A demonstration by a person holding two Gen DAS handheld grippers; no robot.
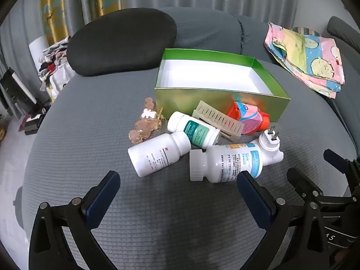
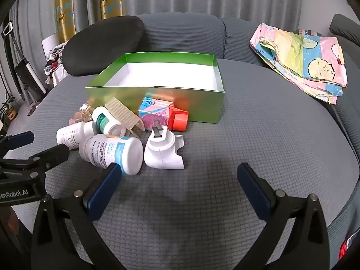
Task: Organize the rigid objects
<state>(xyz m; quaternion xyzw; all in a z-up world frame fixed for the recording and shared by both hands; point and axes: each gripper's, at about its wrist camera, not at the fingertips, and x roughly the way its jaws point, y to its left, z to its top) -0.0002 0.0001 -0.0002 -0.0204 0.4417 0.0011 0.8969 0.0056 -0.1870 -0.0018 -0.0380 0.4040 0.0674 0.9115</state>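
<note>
An empty green box [image 1: 267,73] [image 2: 108,94] with a white inside sits on the grey cushion. In front of it lie three white bottles: a blue-label one [image 1: 225,163] [image 2: 112,151], a plain one [image 1: 157,155] [image 2: 69,136], a green-label one [image 1: 194,129] [image 2: 105,120]. With them lie a beige comb [image 1: 219,119] [image 2: 124,112], a pink-and-orange carton [image 1: 249,117] [image 2: 162,113], a white plug adapter [image 1: 271,145] [image 2: 164,149] and amber hair clips [image 1: 146,124] [image 2: 82,114]. My left gripper [image 1: 177,186] and right gripper [image 2: 178,178] are both open and empty, just short of the pile.
A black cushion [image 1: 121,42] [image 2: 101,45] leans behind the box. A folded cartoon-print cloth [image 1: 308,56] [image 2: 303,60] lies at the back right. The right gripper's fingers [image 1: 301,183] show at the left wrist view's right edge. Curtains hang behind; clutter stands at the far left.
</note>
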